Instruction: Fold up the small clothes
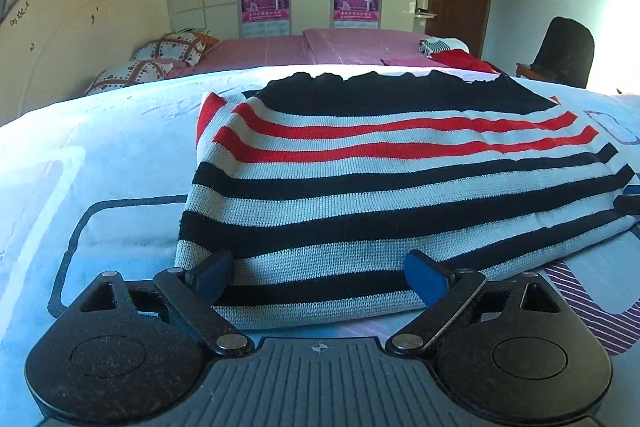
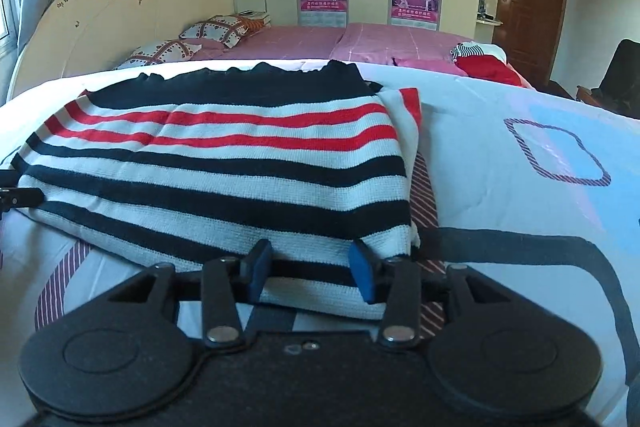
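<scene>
Left wrist view: striped knit sweater [image 1: 360,163] lies flat on the bed [image 1: 100,147], already folded narrower, near hem at the camera. Left hand-held gripper [image 1: 320,275] wide open, fingers straddling the hem's left part, not pinching. Looks soft, light, floppy; best pinched at the hem corners, both layers.

Right wrist view: same sweater [image 2: 224,163], black end far, long axis running away from the camera. Right hand-held gripper [image 2: 310,271] half open over the hem near its right corner, fabric between the fingers, no pinch visible.
</scene>
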